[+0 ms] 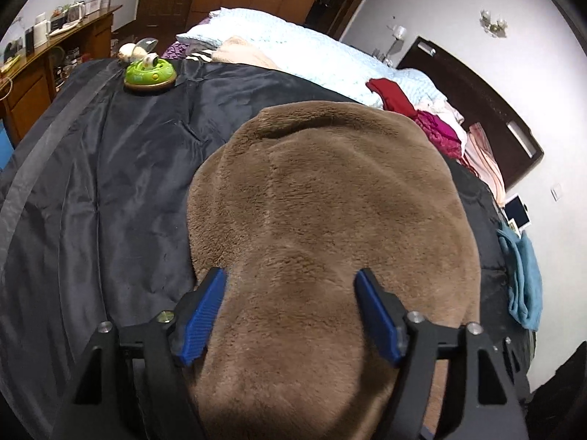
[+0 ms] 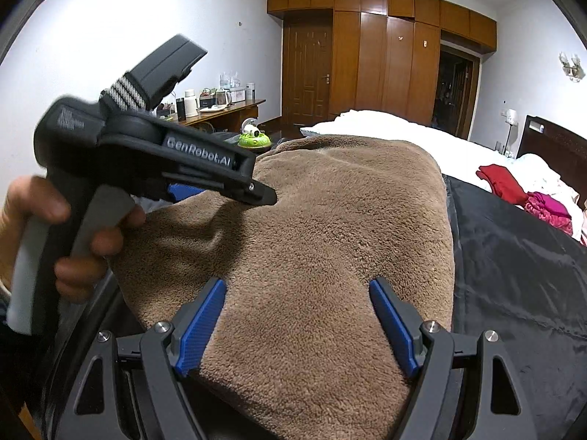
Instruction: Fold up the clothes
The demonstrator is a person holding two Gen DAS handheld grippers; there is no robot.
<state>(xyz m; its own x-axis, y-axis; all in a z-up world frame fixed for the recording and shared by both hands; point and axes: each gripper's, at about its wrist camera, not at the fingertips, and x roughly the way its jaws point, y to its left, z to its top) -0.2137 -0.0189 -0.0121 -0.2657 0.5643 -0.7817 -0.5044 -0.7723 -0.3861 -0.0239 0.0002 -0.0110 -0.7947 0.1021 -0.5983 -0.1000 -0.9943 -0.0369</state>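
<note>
1. On the bed, over a black sheet [image 1: 110, 168]: one brown fleece garment [image 1: 323, 212], folded into a thick rounded pad, its near edge just below both cameras. Top surface smooth but for a faint seam line and a shallow crease at the far end.
2. Handling, by judgement: soft, limp, plush and bulky; moderate in weight, not fragile. The pile should grip well against ribbed pads, but the stacked layers may slide apart if only the top one is pinched. Best hold: an outer edge or corner, taking all layers together.
3. Left hand-held gripper [image 1: 290, 311]: jaws spread wide above the near part of the fleece, nothing pinched. In the right wrist view it hangs over the garment's left side, held by a person's hand [image 2: 47, 234].
4. Right hand-held gripper [image 2: 297, 322]: jaws likewise spread, poised over the near edge, the blue pads clear of the cloth.
5. Bed beyond: pale blue blanket [image 1: 293, 51], red garment [image 1: 392, 95], magenta clothing [image 1: 440, 132] by the dark headboard [image 1: 477, 102]; blue cloth [image 1: 524, 282] at the bed's right margin.
6. Far corner of the sheet: green toy [image 1: 150, 73].
7. Room: cluttered wooden surface [image 2: 227, 110], wooden wardrobe [image 2: 385, 55].
</note>
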